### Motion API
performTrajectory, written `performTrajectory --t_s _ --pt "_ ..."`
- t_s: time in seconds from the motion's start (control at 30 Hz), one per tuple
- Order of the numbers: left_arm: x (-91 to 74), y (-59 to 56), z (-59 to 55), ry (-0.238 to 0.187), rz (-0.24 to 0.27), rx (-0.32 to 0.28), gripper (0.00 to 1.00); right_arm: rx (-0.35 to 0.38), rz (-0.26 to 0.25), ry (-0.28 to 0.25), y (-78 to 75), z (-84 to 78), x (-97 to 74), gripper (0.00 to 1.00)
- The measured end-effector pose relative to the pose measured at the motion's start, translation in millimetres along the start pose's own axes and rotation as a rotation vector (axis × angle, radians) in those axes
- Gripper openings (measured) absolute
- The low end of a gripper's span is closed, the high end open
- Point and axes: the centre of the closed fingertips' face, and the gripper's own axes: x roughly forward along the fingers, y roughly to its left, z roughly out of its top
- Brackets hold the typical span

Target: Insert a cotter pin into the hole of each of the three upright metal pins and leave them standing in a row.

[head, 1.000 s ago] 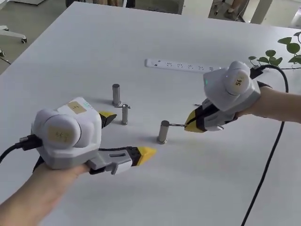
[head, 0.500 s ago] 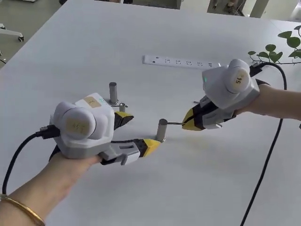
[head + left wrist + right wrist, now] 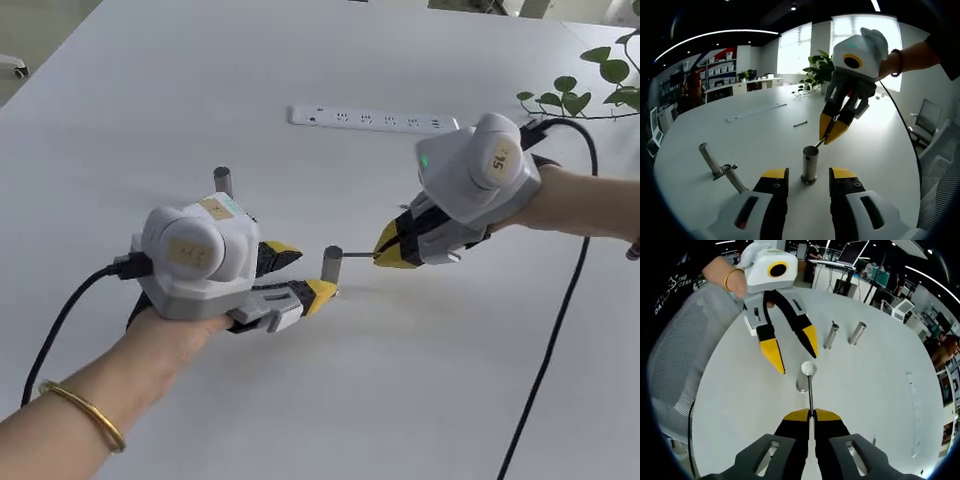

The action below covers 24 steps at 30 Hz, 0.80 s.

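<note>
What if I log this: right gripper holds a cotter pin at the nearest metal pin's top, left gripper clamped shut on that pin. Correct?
Not quite. The left gripper is open: the left gripper view shows its jaws apart, either side of the metal pin, not gripping it. The right gripper does hold the cotter pin at that pin's top.

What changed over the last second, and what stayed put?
The left gripper moved forward and rightward to the near metal pin; its open jaws now flank it without closing. Unchanged: the right gripper shut on the cotter pin, tip at that pin's top; the two other pins standing.
</note>
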Motion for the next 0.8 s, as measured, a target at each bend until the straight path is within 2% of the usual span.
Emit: performTrajectory --t_s 0.3,0.53,0.8 --pt "13.8 0.3 5.5 -0.023 -0.002 -0.013 0.2 -0.012 0.008 -0.004 -0.8 -1.3 1.3 0.0" --pt "17.1 -2.7 7.0 -0.024 -0.021 -0.013 0.12 -0.022 0.008 -0.004 -4.2 -2.6 3.1 0.0" --pt "17.0 -3.3 6.7 -0.03 -0.053 -0.003 0.12 -0.049 0.01 0.002 -7.7 -4.4 6.7 0.0"
